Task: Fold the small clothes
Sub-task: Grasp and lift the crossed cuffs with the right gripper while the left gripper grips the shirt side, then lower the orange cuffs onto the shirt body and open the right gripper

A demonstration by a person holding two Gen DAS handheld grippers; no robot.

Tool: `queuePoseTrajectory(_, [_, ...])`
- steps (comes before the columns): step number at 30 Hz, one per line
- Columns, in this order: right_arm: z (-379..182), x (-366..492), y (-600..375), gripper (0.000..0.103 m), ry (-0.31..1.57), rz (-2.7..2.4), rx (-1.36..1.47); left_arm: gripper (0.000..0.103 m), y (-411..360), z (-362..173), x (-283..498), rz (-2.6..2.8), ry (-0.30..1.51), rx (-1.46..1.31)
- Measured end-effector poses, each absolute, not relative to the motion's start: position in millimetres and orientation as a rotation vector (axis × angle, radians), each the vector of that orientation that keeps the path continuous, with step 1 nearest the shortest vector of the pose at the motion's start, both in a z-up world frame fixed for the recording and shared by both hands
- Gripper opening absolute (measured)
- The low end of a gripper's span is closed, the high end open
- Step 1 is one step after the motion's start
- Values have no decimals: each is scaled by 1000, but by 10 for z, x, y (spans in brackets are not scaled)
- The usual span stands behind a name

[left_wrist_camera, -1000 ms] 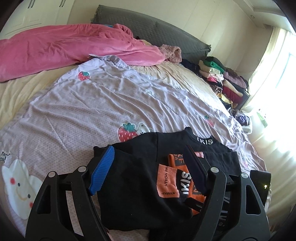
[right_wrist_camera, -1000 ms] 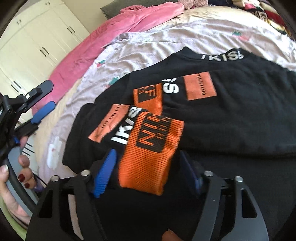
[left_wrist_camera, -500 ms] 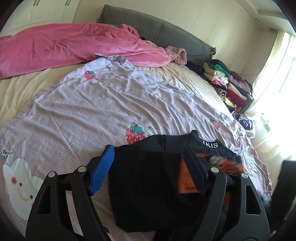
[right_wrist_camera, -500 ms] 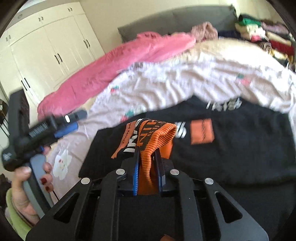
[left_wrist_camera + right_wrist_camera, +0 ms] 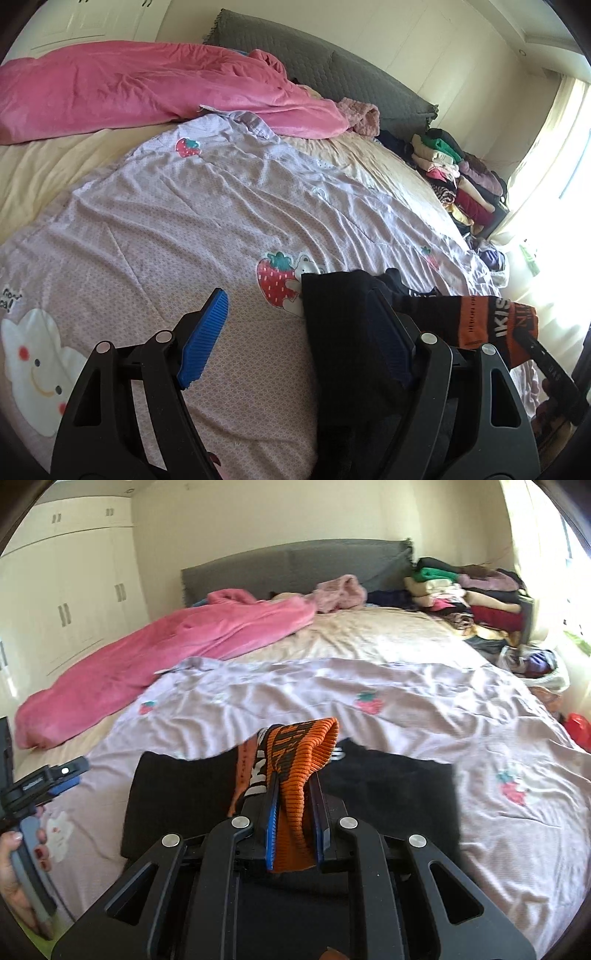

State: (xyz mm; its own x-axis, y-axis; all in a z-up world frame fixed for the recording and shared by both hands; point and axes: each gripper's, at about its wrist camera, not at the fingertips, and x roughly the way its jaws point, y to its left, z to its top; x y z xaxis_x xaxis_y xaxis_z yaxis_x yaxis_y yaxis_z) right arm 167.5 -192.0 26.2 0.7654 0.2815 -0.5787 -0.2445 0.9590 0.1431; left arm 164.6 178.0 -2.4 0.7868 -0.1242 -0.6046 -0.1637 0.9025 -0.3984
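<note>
A black sweater (image 5: 184, 794) with orange printed patches lies on the lilac sheet (image 5: 406, 701). My right gripper (image 5: 293, 786) is shut on its orange ribbed cuff (image 5: 306, 746) and holds it lifted off the bed, the sleeve hanging below. In the left wrist view the sweater (image 5: 343, 332) fills the lower right, and its sleeve (image 5: 491, 325) stretches rightward to the right gripper (image 5: 546, 365). My left gripper (image 5: 297, 295) is open just above the sheet; its right finger overlaps the sweater's left edge, and nothing is pinched. A hand (image 5: 18, 867) holds the left gripper (image 5: 55, 775).
A pink blanket (image 5: 147, 92) lies across the far left of the bed, before a grey headboard (image 5: 332, 70). Stacked clothes (image 5: 454, 173) crowd the far right corner. White wardrobes (image 5: 66, 590) stand to the left. The lilac sheet with strawberry prints (image 5: 184, 229) covers the middle.
My right gripper shut on the orange cuff and rose with it, pulling the sleeve up and away. The sweater shifted right in the left wrist view. My left gripper stayed open, nearly still.
</note>
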Motion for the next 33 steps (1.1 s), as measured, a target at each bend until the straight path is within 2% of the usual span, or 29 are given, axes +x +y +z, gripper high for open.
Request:
queuePoseTrajectory(7, [110,1691,-2265,14,664,224,116,69,1554,-124,1750,-6,700,-391])
queuePoseTrajectory(11, [50,1702,-2312,14,677,217,122,59,1273,-164,1815,-48,709,-321])
queuePoseTrajectory(16, [-35,1702,-2310,14,688,210,105,53,911,-254,1908,-116,733,-228])
queuePoseTrajectory(23, [-86,1739,-2350,14,692,201,109,52,500,-559,2035,-182,814,-99])
queuePoseTrajectory(29, [-123,1721,-2511,31,687,82,118,52,498,-703,2079,-176,875,-91])
queuePoseTrajectory(33, [-198,1717,-2567,32,714,78,131,52,493,-704,2068,-175,874,-87])
